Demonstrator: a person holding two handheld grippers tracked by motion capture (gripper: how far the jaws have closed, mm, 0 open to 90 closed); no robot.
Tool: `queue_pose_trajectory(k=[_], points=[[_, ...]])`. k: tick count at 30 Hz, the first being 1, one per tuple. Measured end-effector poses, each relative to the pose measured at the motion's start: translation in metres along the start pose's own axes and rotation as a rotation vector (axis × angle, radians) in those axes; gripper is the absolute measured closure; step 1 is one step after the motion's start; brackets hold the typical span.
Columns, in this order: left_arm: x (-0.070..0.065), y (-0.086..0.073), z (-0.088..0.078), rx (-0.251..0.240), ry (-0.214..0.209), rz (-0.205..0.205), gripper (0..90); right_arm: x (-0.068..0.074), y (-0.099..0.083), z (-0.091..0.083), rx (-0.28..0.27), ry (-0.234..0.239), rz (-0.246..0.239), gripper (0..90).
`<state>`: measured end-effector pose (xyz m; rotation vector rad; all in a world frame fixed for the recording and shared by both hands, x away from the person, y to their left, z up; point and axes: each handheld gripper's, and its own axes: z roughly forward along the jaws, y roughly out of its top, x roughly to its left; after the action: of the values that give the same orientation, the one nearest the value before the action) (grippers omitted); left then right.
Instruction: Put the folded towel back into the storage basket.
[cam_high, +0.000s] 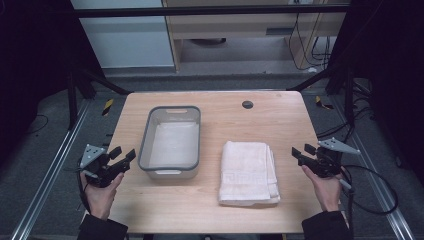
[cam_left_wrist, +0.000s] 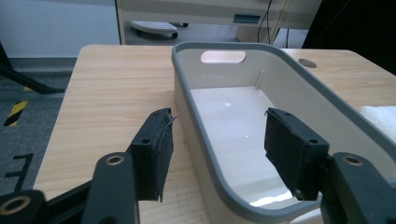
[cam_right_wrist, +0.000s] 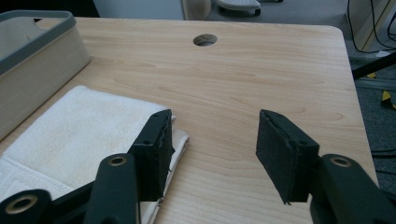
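The left hand-held gripper (cam_high: 118, 160) hangs at the left edge of the desk (cam_high: 215, 205) with its jaws spread wide and nothing between them. Just ahead of it and to its right stands the grey-rimmed bin (cam_high: 170, 140); in the left gripper view the bin's (cam_left_wrist: 243, 107) near corner sits between the two jaws, its white floor bare.

Right of the bin, and apart from it, lies the folded white towel (cam_high: 248, 172), flat on the desk with its stacked edges facing the right hand-held gripper (cam_high: 301, 153). That gripper is likewise wide open and empty, held at the desk's right edge, near the towel but not touching it. In the right gripper view the towel's (cam_right_wrist: 79, 126) near corner lies just past its left jaw.

I judge this to be the start, before any grasp: probably the towel is meant for the bin. The next move would call for the right gripper to drop lower, slide toward the towel's layered edge and close over all the folds together, so the stack does not come apart when lifted.
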<state>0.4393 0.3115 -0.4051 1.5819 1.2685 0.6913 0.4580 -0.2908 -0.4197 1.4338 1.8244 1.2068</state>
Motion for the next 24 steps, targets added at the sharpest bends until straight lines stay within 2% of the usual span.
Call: queue_pose_trajectory(k=[7,9,15,18,19,22,24], points=[[-0.016,0.008,0.001,-0.008,-0.036,0.019,45.9,0.005,0.008,0.001,-0.005,0.013,-0.007,52.2],[-0.026,0.01,0.003,-0.007,-0.053,0.035,47.6,0.006,0.01,0.0,-0.01,0.018,-0.012,53.9],[-0.04,0.012,0.007,0.002,-0.082,0.051,51.5,0.008,0.016,-0.001,-0.017,0.031,-0.02,58.4],[-0.053,0.015,0.01,0.005,-0.104,0.074,53.6,0.009,0.019,-0.001,-0.021,0.036,-0.021,61.3],[-0.053,0.015,0.01,0.005,-0.104,0.074,54.1,0.009,0.019,-0.001,-0.021,0.036,-0.021,61.3],[-0.066,0.018,0.013,0.011,-0.137,0.092,55.4,0.009,0.022,-0.002,-0.027,0.047,-0.021,64.1],[-0.07,0.019,0.014,0.013,-0.146,0.098,55.6,0.009,0.023,-0.002,-0.028,0.048,-0.022,64.5]])
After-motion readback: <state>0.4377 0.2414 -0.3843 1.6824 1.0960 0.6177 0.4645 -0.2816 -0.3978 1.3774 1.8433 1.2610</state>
